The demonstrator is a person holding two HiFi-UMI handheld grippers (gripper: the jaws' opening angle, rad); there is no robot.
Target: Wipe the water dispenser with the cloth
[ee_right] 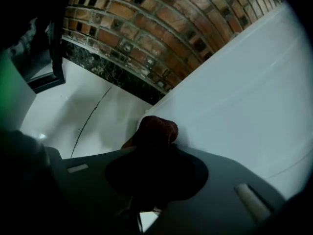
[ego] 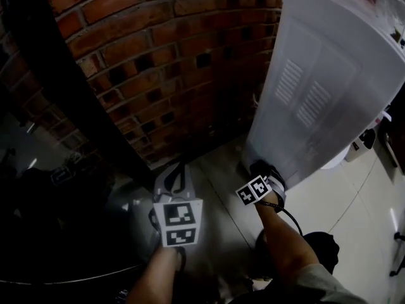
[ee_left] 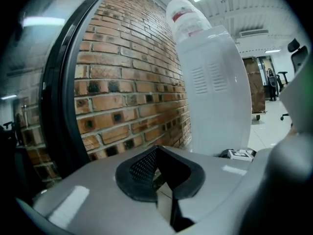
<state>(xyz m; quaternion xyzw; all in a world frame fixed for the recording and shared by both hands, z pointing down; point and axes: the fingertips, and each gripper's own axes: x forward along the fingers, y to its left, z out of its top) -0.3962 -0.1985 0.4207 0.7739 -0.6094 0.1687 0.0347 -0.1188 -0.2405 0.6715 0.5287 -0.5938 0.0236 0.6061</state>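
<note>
Right, reading off my feeds now.
Dispenser: the white dispenser (ego: 329,87) stands at the right, close to the brick wall (ego: 164,56), with its louvred panel turned toward me.
Bottle: a clear bottle (ee_left: 186,16) with a red label sits upside down in the top of the dispenser; I cannot tell whether there is any water in it.
Cloth: the dark red cloth (ee_right: 156,131) is bunched into a wad that sticks out past the jaw tips and touches the dispenser's white side, low down near the floor (ego: 316,201).
Right gripper: my right gripper (ego: 258,170) is at the near foot of the dispenser, pointing down at it. Its jaws are clamped on the cloth and stand partly apart round the wad.
Left gripper: my left gripper (ego: 174,173) hangs to the left of the right one, off the dispenser, over the floor in front of the wall. Its jaw tips meet at the far end, with nothing between them.
Markers: a cube (ego: 177,223) with black squares sits on the left gripper, near me, and a smaller-looking one (ego: 254,190) on the right gripper.
Left side: a dark curved frame (ee_left: 58,106) runs beside the wall, and beyond it the scene is too dark for me to read.
Floor: pale tiles, glossy, with thin seams.
</note>
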